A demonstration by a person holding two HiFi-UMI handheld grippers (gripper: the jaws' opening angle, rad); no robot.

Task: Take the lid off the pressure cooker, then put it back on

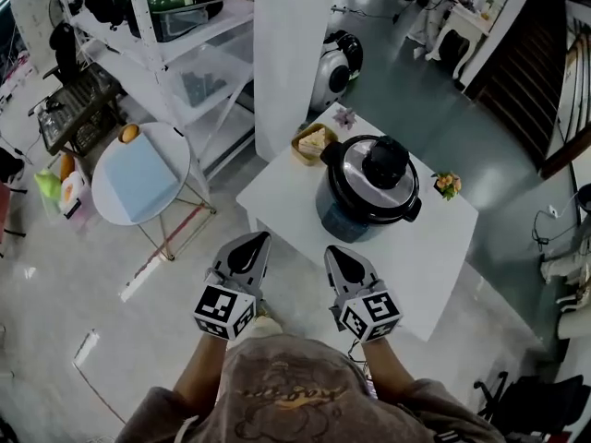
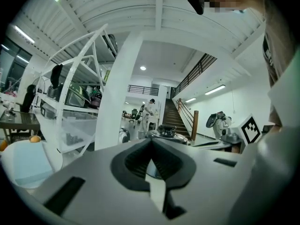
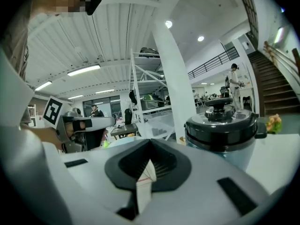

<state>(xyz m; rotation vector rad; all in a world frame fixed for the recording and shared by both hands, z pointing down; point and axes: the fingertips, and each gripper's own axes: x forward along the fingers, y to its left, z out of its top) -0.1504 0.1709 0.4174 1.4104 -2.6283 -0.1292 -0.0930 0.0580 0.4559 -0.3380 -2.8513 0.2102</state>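
Fingers of the left gripper (image 1: 253,245) and the right gripper (image 1: 338,260) are pressed together, with nothing between them. From the head view, both grippers hang side by side over the floor, just short of the near edge of the white tabletop (image 1: 434,257) and apart from it. The pressure cooker (image 1: 367,197) stands on that tabletop with its lid (image 1: 369,181) on and a black knob (image 1: 385,161) on top. A small basket (image 1: 313,142) sits behind the pot, and a little bunch of flowers (image 1: 447,185) sits to its right. Only this view shows the round side table (image 1: 138,175) and the white shelving rack (image 1: 189,58) together off to the left.

The left gripper view looks along its own closed fingers (image 2: 133,165). Just the top of the pressure cooker (image 2: 165,133) peeks over them, well ahead. A staircase (image 2: 177,117) rises behind it, and the right gripper's marker cube (image 2: 251,129) shows at the right edge.

The right gripper view has its fingers (image 3: 166,165) shut too. The pressure cooker (image 3: 221,134) stands much larger here, to the right of the fingers, with the lid (image 3: 220,122) seated flat. The left gripper (image 3: 77,124) appears at the left, and the flowers (image 3: 274,122) at the far right.
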